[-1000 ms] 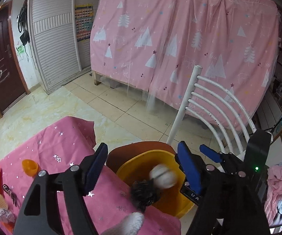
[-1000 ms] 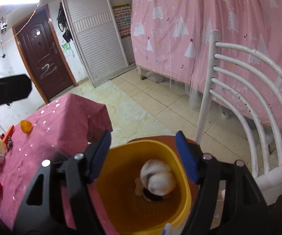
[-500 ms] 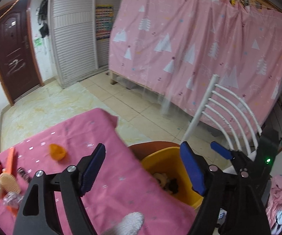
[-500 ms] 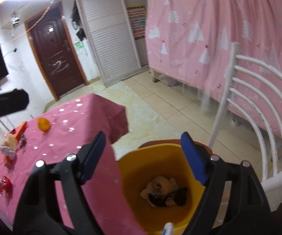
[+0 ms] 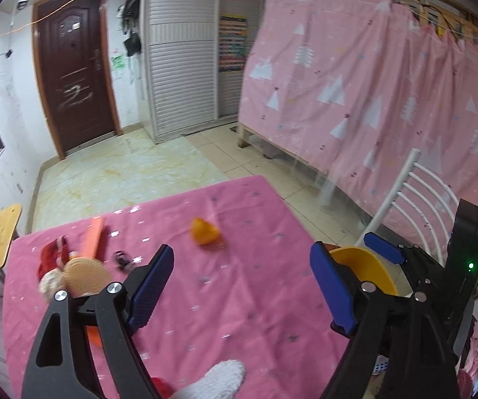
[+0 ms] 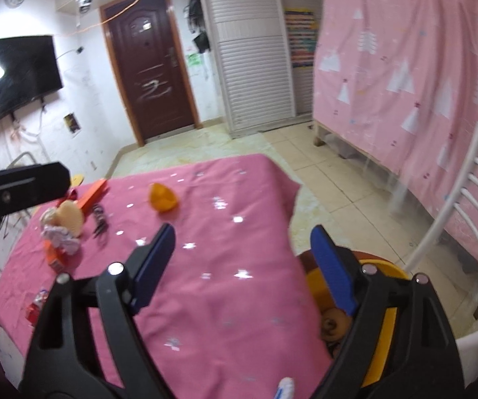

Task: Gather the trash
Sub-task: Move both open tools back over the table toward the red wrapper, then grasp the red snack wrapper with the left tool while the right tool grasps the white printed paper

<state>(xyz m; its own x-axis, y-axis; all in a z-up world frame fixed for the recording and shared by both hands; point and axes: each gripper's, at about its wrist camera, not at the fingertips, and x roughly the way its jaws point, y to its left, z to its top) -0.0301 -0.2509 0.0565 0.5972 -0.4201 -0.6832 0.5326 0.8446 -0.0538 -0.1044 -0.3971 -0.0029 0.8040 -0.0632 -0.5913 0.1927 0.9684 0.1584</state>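
Left gripper point(image 5: 242, 286) and right gripper point(image 6: 242, 266) both spread wide and empty above the pink tablecloth point(image 5: 239, 299), yellow bin point(image 6: 385, 299) beside its edge.

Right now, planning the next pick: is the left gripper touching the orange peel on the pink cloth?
Apart. The left wrist view shows the left gripper open, with bare pink cloth between its fingertips and the orange peel farther ahead.

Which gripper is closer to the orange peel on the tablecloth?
Probably left, though it's close. The left gripper hovers open just short of the orange peel; the right gripper, also open, sits farther back beside the yellow bin.
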